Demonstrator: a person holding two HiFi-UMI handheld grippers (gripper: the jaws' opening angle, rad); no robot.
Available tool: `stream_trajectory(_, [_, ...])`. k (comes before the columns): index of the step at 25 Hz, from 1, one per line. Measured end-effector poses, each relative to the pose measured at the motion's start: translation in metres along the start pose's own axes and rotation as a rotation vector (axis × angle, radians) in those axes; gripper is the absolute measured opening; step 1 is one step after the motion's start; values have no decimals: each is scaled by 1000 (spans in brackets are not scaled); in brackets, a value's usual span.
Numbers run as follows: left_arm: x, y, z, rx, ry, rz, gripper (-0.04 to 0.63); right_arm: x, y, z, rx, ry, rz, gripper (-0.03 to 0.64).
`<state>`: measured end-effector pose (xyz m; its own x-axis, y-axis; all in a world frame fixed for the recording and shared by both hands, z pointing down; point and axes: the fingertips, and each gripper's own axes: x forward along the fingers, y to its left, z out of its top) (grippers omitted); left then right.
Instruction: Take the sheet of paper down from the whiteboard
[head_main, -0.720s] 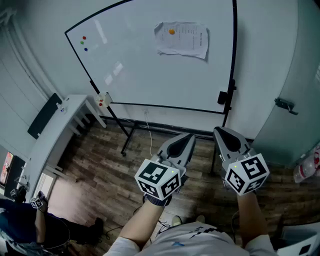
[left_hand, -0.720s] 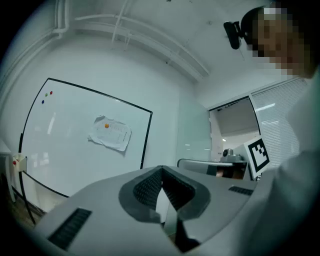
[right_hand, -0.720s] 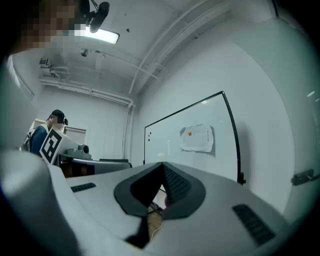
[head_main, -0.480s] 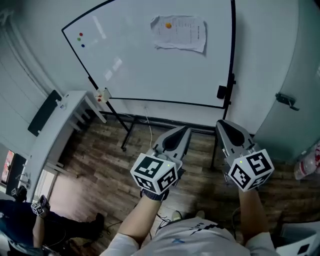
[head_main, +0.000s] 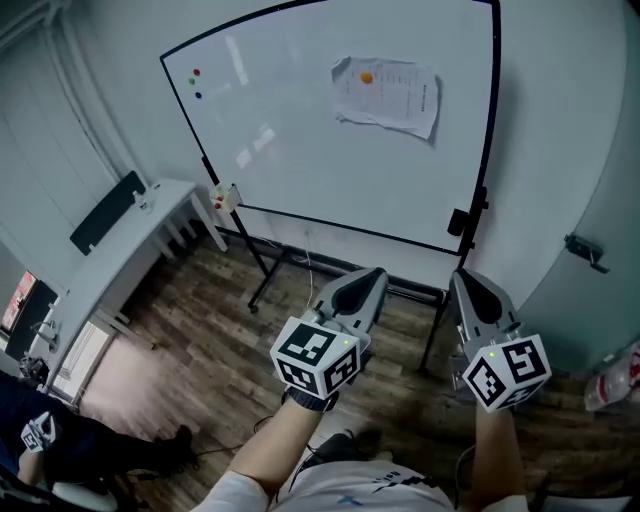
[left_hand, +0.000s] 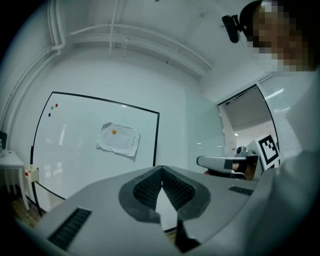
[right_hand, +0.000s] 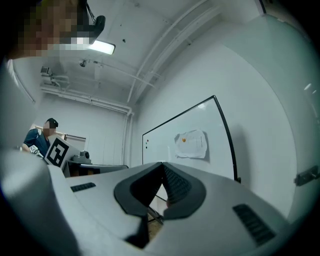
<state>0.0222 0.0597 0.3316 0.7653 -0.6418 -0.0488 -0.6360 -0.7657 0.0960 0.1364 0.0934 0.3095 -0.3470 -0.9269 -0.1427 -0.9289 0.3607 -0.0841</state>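
Note:
A crumpled sheet of paper (head_main: 387, 94) hangs on the whiteboard (head_main: 300, 130), pinned near its top by an orange magnet (head_main: 367, 77). It also shows as the paper (left_hand: 118, 139) in the left gripper view and the paper (right_hand: 191, 144) in the right gripper view. Both grippers are held low in front of the board, well short of it. My left gripper (head_main: 374, 275) is shut with nothing in it. My right gripper (head_main: 461, 276) has its jaw tips together and holds nothing.
The whiteboard stands on a black wheeled frame (head_main: 455, 222) over a wood floor. A white desk (head_main: 120, 255) with a dark monitor stands at the left. Three small magnets (head_main: 196, 83) sit at the board's upper left. A grey door (head_main: 600, 200) is at the right.
The view has shifted, so the board and paper sit further right and lower in the picture. Both grippers keep about the same place before the person.

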Motion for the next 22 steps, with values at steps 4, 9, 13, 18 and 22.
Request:
stream_trajectory(4, [10,11,5,7,-12,20,14,11,-5,0,-4,-4,4,11])
stream_trajectory(9, [37,37,10,18,-29,21,14,41,-18,-3,-17,-3,-9,11])
stream_trajectory(13, [63,65,15,34,-44,4,14,76,-30,-2,-36,-10,-28,11])
stream_trajectory(18, [106,114,24,57,-55,-20,13,142,-47,-5,-50,-12,-51,11])
stream_trajectory(22, [144,162,31,73,-56,-36,12,197,-62,-10,-53,-21,-85,11])
